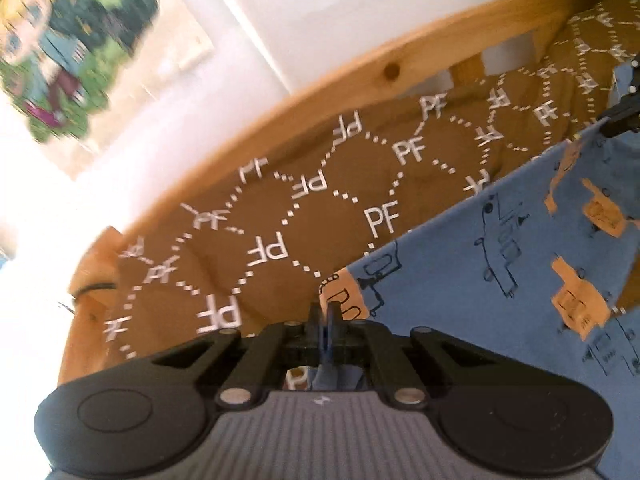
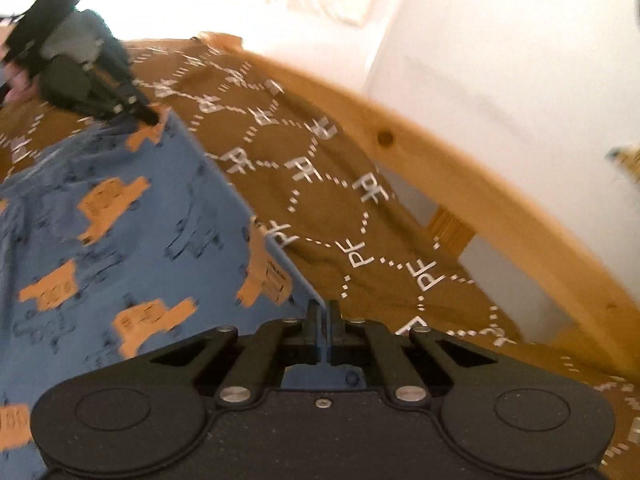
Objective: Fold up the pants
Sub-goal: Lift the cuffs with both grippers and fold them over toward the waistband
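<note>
Blue pants (image 1: 500, 264) printed with orange and dark vehicles are stretched above a brown bedspread (image 1: 280, 216). My left gripper (image 1: 326, 316) is shut on one corner of the pants' edge, blue cloth pinched between its black fingers. In the right wrist view the pants (image 2: 120, 220) spread to the left, and my right gripper (image 2: 324, 314) is shut on the other corner of the same edge. The left gripper (image 2: 148, 114) shows there at the upper left, clamped on the far corner. The right gripper's tip (image 1: 618, 118) peeks in at the left wrist view's right edge.
The brown bedspread (image 2: 360, 208) with white "PF" lettering covers a bed with a curved pine rail (image 1: 360, 80) along its far side (image 2: 480, 184). A white wall stands behind the rail, with a colourful picture (image 1: 68, 40) hanging on it.
</note>
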A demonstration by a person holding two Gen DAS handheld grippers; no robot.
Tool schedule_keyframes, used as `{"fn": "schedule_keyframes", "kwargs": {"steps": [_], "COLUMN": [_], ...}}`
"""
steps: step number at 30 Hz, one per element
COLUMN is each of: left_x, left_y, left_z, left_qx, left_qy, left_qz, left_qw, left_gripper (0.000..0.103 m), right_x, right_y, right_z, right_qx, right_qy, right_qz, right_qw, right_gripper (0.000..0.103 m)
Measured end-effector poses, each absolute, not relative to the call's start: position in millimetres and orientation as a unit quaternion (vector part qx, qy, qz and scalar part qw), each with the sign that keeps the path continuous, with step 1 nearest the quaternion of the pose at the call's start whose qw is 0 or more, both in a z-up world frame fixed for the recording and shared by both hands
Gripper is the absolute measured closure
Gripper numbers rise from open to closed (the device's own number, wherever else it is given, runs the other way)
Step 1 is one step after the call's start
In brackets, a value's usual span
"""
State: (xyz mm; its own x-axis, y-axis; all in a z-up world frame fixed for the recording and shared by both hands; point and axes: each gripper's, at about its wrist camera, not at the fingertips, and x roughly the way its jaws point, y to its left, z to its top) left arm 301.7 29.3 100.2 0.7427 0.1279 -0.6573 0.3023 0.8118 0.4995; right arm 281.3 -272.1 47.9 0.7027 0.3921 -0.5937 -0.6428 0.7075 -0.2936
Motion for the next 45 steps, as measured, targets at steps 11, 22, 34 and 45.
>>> {"fn": "schedule_keyframes", "kwargs": {"steps": [11, 22, 34, 45], "left_x": [147.8, 114.8, 117.5, 90.5], "left_y": [27.3, 28.0, 35.2, 47.0], "left_z": [75.5, 27.7, 34.4, 35.5], "left_qx": [0.427, 0.454, 0.437, 0.443], "left_qy": [0.253, 0.277, 0.286, 0.292], "left_qz": [-0.127, -0.131, -0.124, -0.133], "left_qw": [0.859, 0.837, 0.844, 0.837], "left_gripper": [0.101, 0.101, 0.101, 0.101], "right_x": [84.1, 57.7, 118.2, 39.5], "right_y": [-242.8, -227.9, -222.3, -225.1], "right_z": [24.0, -34.3, -76.6, -29.3], "right_qx": [-0.334, -0.381, -0.493, -0.47], "right_qy": [0.209, 0.219, 0.161, 0.193], "right_qz": [0.28, 0.221, 0.171, 0.232], "right_qw": [0.876, 0.87, 0.838, 0.829], "right_gripper": [0.103, 0.072, 0.093, 0.103]}}
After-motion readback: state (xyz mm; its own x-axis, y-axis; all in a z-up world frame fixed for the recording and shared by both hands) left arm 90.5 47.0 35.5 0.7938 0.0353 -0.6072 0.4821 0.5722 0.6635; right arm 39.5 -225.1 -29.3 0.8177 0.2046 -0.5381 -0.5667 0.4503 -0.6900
